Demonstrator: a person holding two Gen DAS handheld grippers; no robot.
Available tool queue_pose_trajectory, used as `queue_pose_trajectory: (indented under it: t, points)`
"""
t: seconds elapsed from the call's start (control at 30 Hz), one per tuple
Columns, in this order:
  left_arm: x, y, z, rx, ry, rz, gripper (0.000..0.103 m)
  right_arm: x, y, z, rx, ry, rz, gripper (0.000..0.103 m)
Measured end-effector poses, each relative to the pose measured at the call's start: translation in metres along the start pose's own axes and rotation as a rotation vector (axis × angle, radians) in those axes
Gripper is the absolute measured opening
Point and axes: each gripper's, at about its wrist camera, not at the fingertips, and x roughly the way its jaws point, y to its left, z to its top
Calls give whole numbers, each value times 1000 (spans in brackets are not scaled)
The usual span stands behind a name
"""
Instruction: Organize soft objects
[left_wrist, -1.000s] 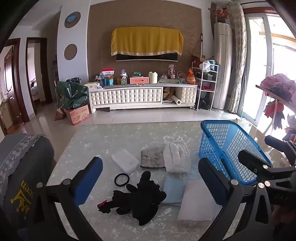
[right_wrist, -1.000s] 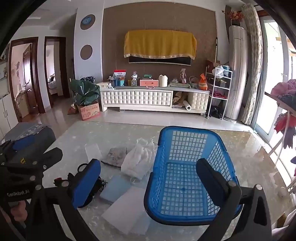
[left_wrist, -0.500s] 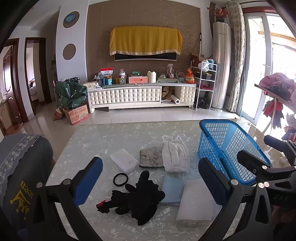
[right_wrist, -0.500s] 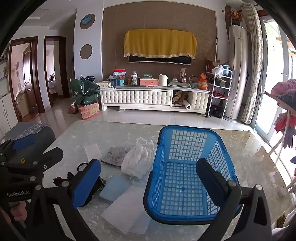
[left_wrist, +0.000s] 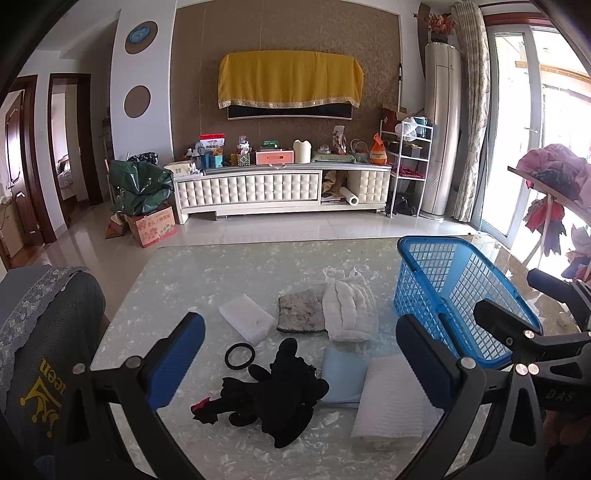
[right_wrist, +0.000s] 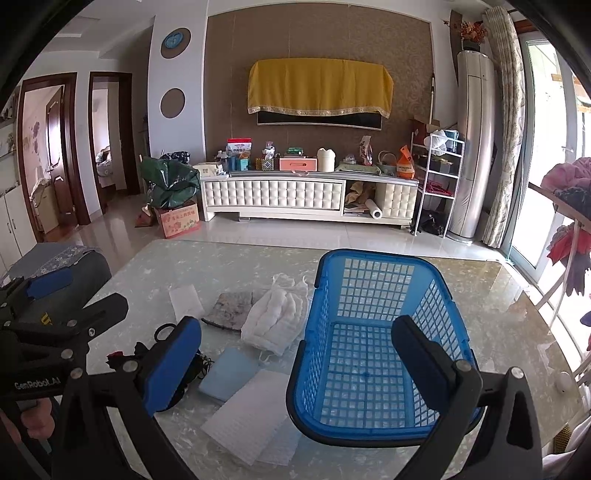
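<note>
Two grippers: the left gripper (left_wrist: 299, 360) and the right gripper (right_wrist: 295, 356) both hang above the table with jaws spread wide and nothing between the blue pads.
Surface: a pale marbled table (left_wrist: 207, 273) with a glossy top.
Basket: a blue mesh basket (right_wrist: 373, 295) stands on the table's right part, nothing in it; the right gripper is over it.
Soft things: all lie on the table to the left of the basket, outside it.
White bundle: a puffy white cloth bundle (left_wrist: 349, 308) just beside the basket, touching a grey mat (left_wrist: 301, 310).
Foam block: a white sponge block (left_wrist: 245, 319) left of the mat.
Near row: a black plush toy (left_wrist: 280, 387), a light blue pad (left_wrist: 341, 373) and a white foam sheet (left_wrist: 397, 397), the sheet overlapping the pad's edge.
Ring: a black ring (left_wrist: 240, 356) between the sponge block and the toy.
Room: a white TV cabinet (right_wrist: 273, 194) against a brown wall, a yellow cloth (right_wrist: 319, 88) draped over the screen, glossy floor tiles, glass doors at right.
Cut off: a grey chair back (left_wrist: 40, 332) at the left edge; a person's hand (right_wrist: 37, 417) is only partly visible.
Hard to tell: the toy's shape, and the small clutter on the cabinet.
</note>
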Motion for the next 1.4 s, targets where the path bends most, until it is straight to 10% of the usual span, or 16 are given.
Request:
queue_pose_trajectory:
  t: [1.4]
  points:
    - [2,-8,3,46,-7,-20,103,-7,-4,-1,18,-13,23,103]
